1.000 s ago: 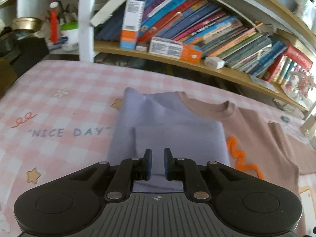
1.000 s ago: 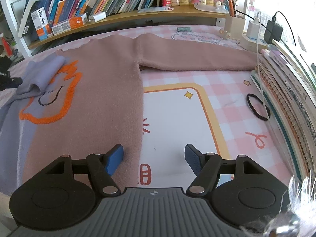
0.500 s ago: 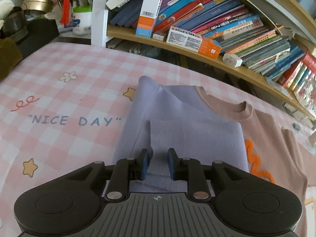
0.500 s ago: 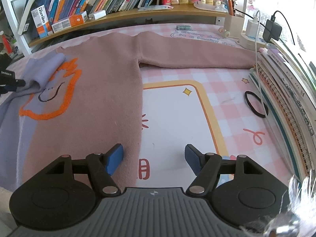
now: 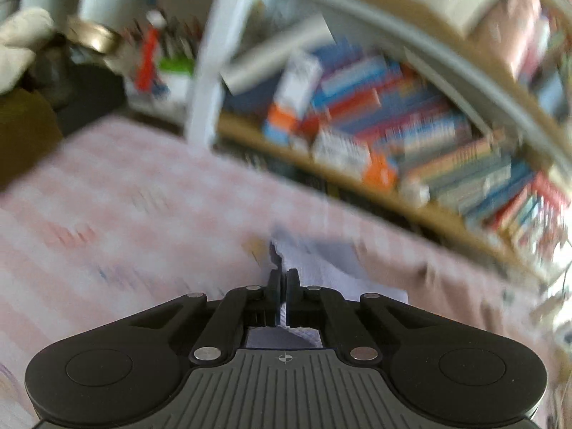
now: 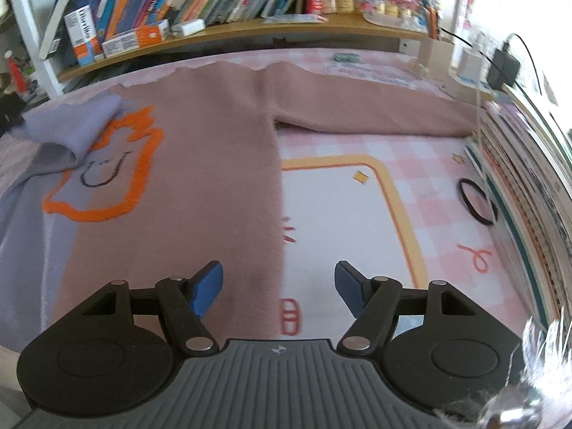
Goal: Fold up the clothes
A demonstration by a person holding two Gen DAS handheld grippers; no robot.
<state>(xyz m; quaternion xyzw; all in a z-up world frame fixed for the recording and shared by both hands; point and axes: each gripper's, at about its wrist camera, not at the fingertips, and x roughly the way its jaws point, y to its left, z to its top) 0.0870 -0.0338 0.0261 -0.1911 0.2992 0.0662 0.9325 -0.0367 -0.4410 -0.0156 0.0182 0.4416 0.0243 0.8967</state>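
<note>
Left tongs (image 5: 281,295): pressed together on a fold of the lilac sleeve (image 5: 314,271), cloth visible in the narrow slit between the two black pads. Half a second ago the pads stood apart with the fabric lying flat between them; now they pinch it and the cloth rises in a ridge ahead of the tips. The left view is heavily motion-blurred, where it was sharp before.

Right tongs (image 6: 279,287): spread wide, blue pads well apart, nothing between them. They hang over the near right edge of the sweater (image 6: 200,164), unchanged from the earlier frame.

Sweater: soft, fuzzy knit, dusty pink body with lilac on its left side. It lies flat on the worktop (image 6: 343,214), one long pink sleeve (image 6: 375,111) stretched to the far right. The chest carries a raised orange outline (image 6: 107,178) with a thin dark smile drawn inside. The lilac sleeve is folded over the upper left of the body, its edge bunched and lifted.

Worktop cover: smooth pink-and-white check with a white panel bordered in yellow.

Only the right view shows the orange motif, the spread sleeve, a black hair tie (image 6: 477,202) near right, and a stack of books (image 6: 529,193) along the right edge. Only the left view shows the pinch itself. Both show the bookshelf (image 6: 221,32) at the far side, its spines blurred in the left view.
</note>
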